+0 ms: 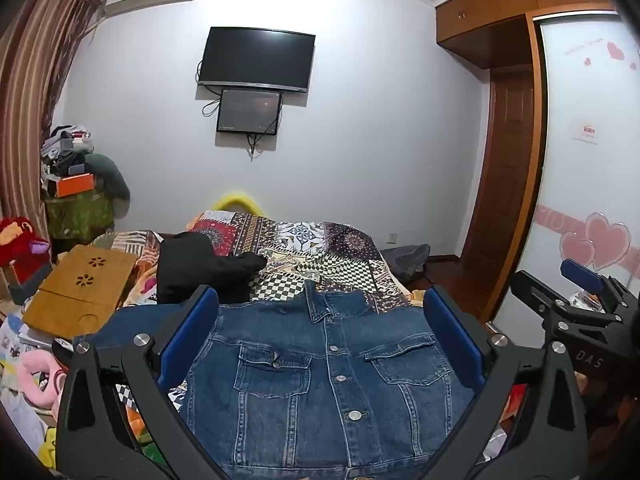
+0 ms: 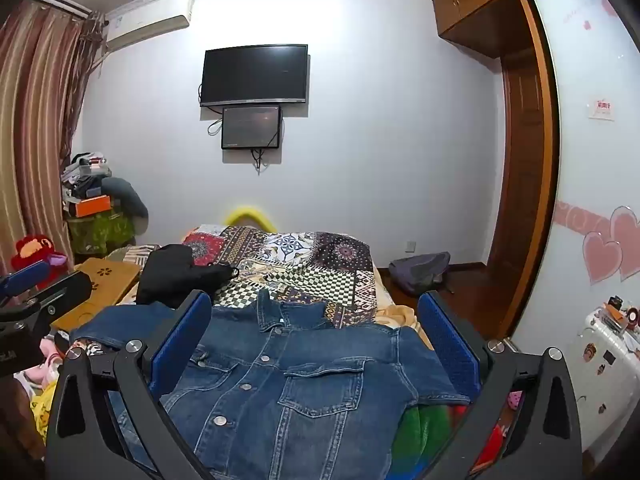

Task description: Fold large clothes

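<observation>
Denim jacket (image 1: 332, 380) flat, collar twd TV (image 1: 256, 59).

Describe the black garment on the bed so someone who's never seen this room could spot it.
Find the bed with the patchwork cover under the wall TV. A denim jacket lies spread at its near end. The black garment is the crumpled heap just beyond the jacket's left shoulder, plain black with no buttons or pattern.
</observation>
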A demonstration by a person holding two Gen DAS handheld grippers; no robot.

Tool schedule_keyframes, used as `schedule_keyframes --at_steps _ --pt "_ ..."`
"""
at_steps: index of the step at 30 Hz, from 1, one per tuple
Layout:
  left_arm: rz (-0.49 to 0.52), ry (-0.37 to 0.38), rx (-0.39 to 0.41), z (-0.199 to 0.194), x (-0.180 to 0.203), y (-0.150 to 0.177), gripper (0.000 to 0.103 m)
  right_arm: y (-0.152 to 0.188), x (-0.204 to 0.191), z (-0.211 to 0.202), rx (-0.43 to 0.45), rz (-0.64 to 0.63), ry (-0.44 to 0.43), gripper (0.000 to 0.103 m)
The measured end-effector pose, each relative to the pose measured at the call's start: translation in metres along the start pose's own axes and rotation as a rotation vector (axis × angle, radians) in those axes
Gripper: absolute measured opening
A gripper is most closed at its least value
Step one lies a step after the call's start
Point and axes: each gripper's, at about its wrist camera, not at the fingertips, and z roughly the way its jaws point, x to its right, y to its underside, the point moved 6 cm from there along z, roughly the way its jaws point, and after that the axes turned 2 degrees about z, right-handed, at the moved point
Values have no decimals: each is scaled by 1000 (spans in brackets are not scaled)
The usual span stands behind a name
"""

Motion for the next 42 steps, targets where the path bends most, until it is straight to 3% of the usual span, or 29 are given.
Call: schedule_keyframes --at_steps 9,42 --pt "-23 -18 -10 0 -16 8 103 -1 -9 -2 -5 -1 -1 103" --pt "0 -59 -32 9 -10 4 103 0 -14 4 -24 -7 -27 103"
